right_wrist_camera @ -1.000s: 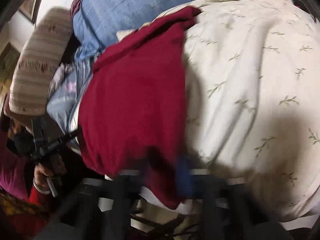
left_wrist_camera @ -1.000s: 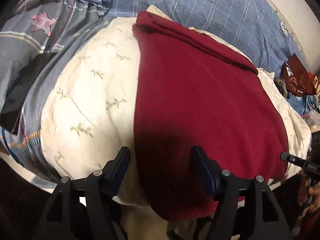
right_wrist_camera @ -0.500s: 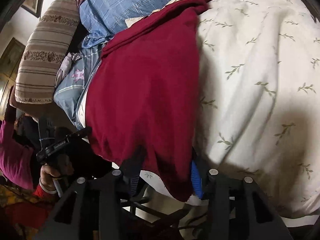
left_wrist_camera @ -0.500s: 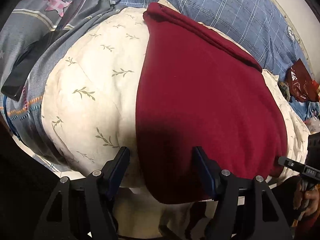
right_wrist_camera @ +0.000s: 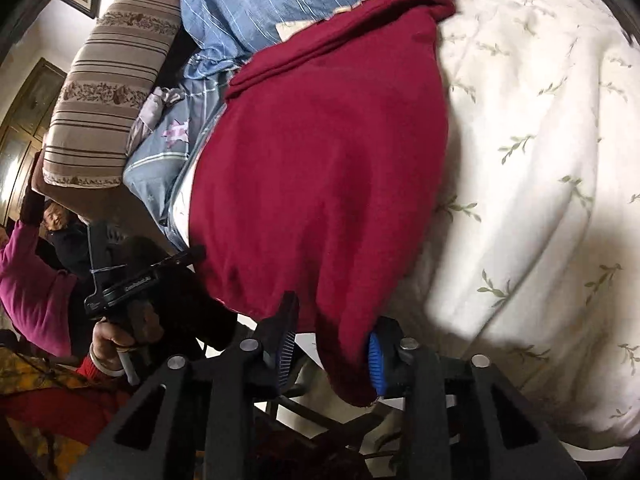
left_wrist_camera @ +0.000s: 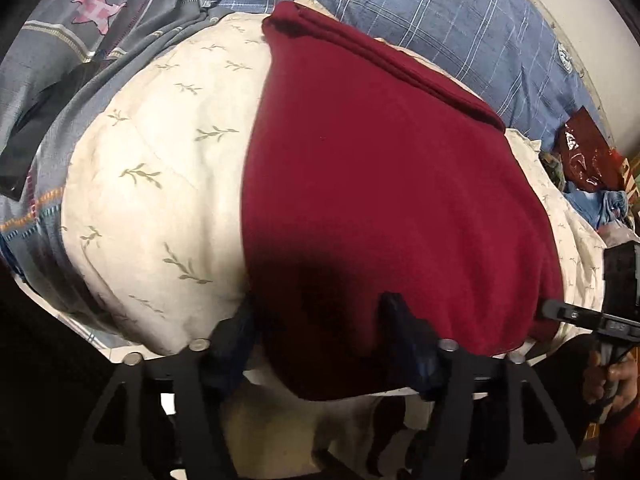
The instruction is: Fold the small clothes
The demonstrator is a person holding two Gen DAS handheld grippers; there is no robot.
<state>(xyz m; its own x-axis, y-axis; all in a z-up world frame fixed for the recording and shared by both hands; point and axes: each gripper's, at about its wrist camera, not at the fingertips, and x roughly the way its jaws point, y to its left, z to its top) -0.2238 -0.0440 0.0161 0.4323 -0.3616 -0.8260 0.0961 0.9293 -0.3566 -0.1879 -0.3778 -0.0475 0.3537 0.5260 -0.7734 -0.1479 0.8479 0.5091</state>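
A dark red garment (left_wrist_camera: 380, 184) lies spread over a cream leaf-print quilt (left_wrist_camera: 160, 184), its far edge folded over. Its near hem hangs over the bed edge. My left gripper (left_wrist_camera: 320, 332) is open, its jaws either side of the hem's left corner. In the right wrist view the same garment (right_wrist_camera: 328, 168) drapes down between the open jaws of my right gripper (right_wrist_camera: 332, 344), at the hem's right corner. The blue pads (right_wrist_camera: 374, 364) stand apart from the cloth on one side.
Blue plaid bedding (left_wrist_camera: 440, 12) lies behind the quilt. A grey star-print cloth (left_wrist_camera: 80, 40) is at the left. A striped bolster (right_wrist_camera: 108, 80) stands at the far left in the right wrist view. A red foil bag (left_wrist_camera: 580, 156) lies at the right.
Both grippers have moved in onto the near hem; the red cloth now sits between each pair of jaws. The jaws stay open.
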